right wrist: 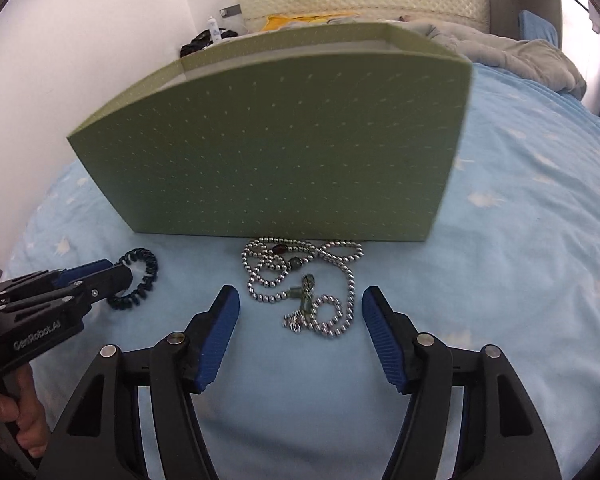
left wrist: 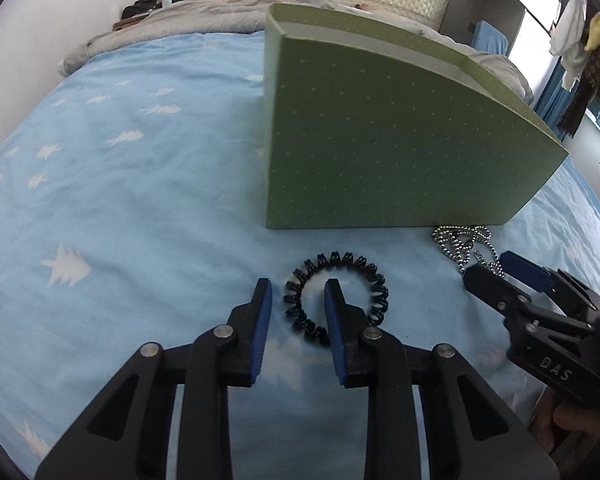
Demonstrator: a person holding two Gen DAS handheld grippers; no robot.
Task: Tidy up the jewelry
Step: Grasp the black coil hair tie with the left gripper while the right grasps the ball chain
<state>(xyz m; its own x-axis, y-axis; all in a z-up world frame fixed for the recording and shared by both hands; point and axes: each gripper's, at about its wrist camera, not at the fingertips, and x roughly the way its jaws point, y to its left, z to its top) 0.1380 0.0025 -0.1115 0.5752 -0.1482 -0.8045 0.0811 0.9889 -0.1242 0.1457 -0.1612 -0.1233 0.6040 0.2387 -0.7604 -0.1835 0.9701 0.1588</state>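
Left wrist view: the left gripper [left wrist: 298,294] hangs low over the blue bed [left wrist: 140,200], its jaws narrowly parted and empty, straddling one side of a black coiled bracelet [left wrist: 336,300] lying just before a green box [left wrist: 380,140]. Nothing seems stowed yet; the task looks barely begun.

Right wrist view: the right gripper [right wrist: 300,312] points forward and level, jaws spread wide and empty around a silver bead necklace [right wrist: 304,284] tangled on the bed, touching the box's front wall.
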